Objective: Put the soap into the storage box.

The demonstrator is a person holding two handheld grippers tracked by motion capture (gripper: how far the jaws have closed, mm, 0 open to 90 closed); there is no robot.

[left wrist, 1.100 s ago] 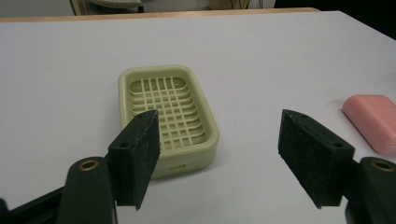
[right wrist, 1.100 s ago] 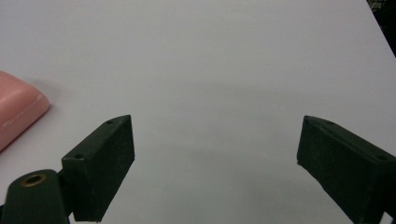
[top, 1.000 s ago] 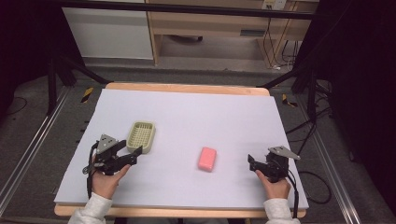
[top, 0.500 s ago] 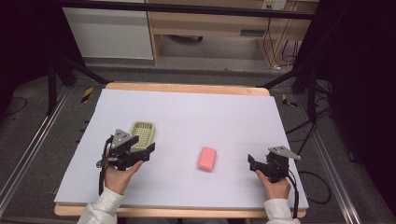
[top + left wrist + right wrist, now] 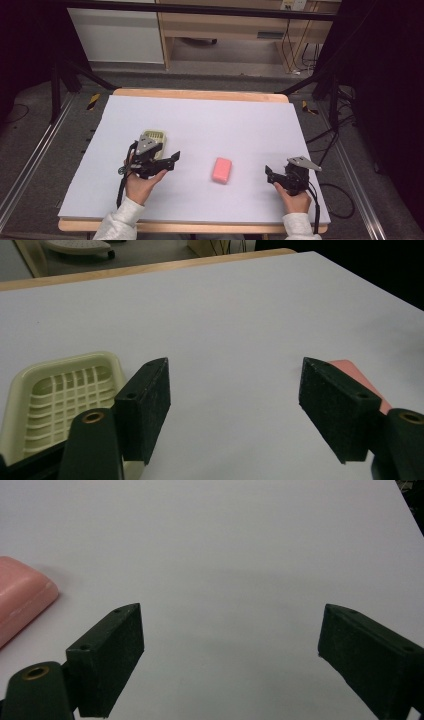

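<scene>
A pink bar of soap (image 5: 222, 170) lies flat on the white table top (image 5: 210, 120), near the front middle. A pale yellow slotted soap dish (image 5: 154, 136) sits to its left, its near end hidden under my left gripper (image 5: 171, 162). That gripper is open, holds nothing, and its jaws face the soap. In the left gripper view the dish (image 5: 60, 395) lies beside the left jaw and the soap (image 5: 357, 377) peeks out behind the right jaw of the left gripper (image 5: 232, 375). My right gripper (image 5: 270, 178) rests open right of the soap. The right gripper view has the soap (image 5: 20, 605) left of the right gripper (image 5: 230, 625).
The wooden table edge (image 5: 200, 94) runs along the far side. Beyond it stand a wooden shelf unit (image 5: 225, 25) and a white cabinet (image 5: 117, 30). Cables (image 5: 325, 145) hang off the right side. Black frame legs (image 5: 60, 85) flank the table.
My left gripper has moved right and a little forward, from the table's left edge to over the dish's near end, closer to the soap. The right gripper has stayed put.
</scene>
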